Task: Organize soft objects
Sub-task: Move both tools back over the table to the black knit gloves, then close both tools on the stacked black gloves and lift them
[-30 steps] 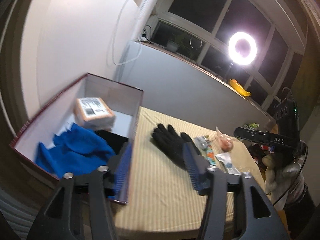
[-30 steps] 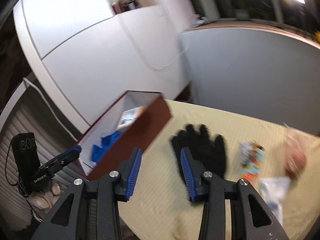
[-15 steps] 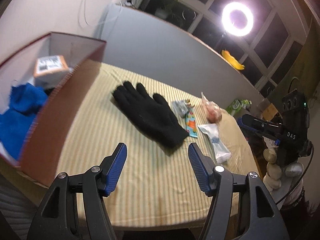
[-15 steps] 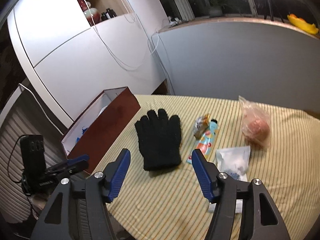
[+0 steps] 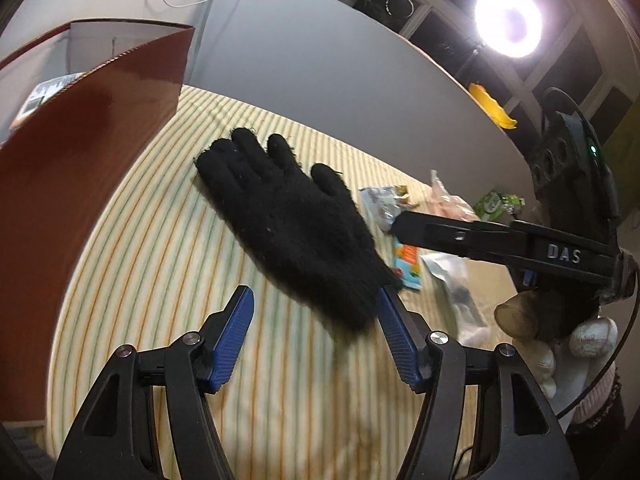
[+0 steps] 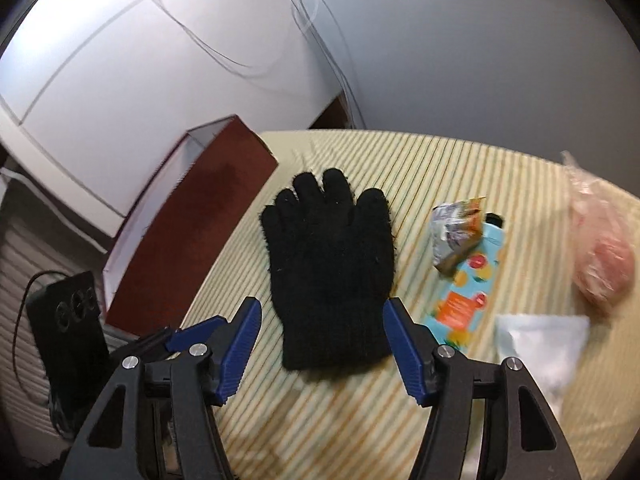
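Note:
A black knit glove [image 5: 292,224] lies flat on the striped tablecloth [image 5: 180,280], fingers pointing away; it also shows in the right wrist view [image 6: 332,264]. My left gripper [image 5: 314,336] is open and empty, just short of the glove's cuff. My right gripper [image 6: 322,346] is open and empty, its jaws either side of the cuff, above it. A red-brown box [image 5: 80,152] stands left of the glove, also in the right wrist view [image 6: 192,228].
Right of the glove lie a crumpled wrapper [image 6: 456,232], a colourful pouch [image 6: 468,292], a clear packet [image 6: 540,344] and a pink bagged item [image 6: 604,256]. The right gripper's body [image 5: 500,240] crosses the left wrist view. A grey wall backs the table.
Both grippers have moved in toward the glove and lower; the box has slid to the left of view. The right gripper's jaws opened wider than a second ago.

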A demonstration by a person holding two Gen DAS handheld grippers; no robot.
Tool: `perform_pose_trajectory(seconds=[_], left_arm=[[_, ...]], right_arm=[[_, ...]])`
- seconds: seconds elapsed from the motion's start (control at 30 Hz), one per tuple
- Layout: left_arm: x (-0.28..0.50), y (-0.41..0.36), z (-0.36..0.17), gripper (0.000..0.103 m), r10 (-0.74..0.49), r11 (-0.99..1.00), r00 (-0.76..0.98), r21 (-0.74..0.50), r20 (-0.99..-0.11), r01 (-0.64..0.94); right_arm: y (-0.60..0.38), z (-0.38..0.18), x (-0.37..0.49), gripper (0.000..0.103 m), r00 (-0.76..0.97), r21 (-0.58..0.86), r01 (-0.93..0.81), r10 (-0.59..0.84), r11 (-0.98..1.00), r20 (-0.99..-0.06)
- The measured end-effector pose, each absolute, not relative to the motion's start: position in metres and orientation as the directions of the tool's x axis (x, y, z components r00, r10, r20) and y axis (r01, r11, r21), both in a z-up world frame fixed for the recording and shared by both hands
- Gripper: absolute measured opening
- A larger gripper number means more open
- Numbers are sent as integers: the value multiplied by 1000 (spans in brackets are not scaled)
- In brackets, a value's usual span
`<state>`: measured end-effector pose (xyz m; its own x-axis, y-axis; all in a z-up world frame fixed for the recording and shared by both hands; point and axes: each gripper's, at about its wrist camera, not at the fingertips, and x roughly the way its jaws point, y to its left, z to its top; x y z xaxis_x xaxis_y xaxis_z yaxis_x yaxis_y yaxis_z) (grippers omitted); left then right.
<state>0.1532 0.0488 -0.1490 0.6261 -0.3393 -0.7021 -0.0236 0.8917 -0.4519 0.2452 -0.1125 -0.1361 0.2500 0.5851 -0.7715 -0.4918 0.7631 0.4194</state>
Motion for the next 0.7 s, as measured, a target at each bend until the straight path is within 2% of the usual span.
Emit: perform_pose_trajectory(seconds=[0.4, 0.47, 0.53, 0.57, 0.6, 0.7], left_arm=[[190, 53, -170, 58, -317, 895, 594, -440, -740, -70], [196, 52, -171, 54, -316, 898, 592, -435, -741, -65], [198, 51, -172, 45, -315, 900, 590, -431, -743, -63], [200, 50, -172, 42, -312, 902, 591, -428, -744, -62], [200, 49, -172, 38, -311, 902, 591, -427, -745, -62], [201, 49, -173, 26, -300, 906, 599, -419, -743, -66]], right_arm=[[-100, -180, 285, 54, 230, 374, -451, 510, 810, -829], [-99, -185, 286, 50, 215, 380, -452, 512, 807, -832], [-99, -185, 287, 48, 219, 384, -450, 517, 806, -827], [-99, -185, 288, 44, 216, 390, -448, 521, 804, -826], [-98, -187, 290, 35, 210, 396, -445, 523, 803, -826], [-99, -188, 290, 29, 205, 403, -445, 529, 800, -824]])
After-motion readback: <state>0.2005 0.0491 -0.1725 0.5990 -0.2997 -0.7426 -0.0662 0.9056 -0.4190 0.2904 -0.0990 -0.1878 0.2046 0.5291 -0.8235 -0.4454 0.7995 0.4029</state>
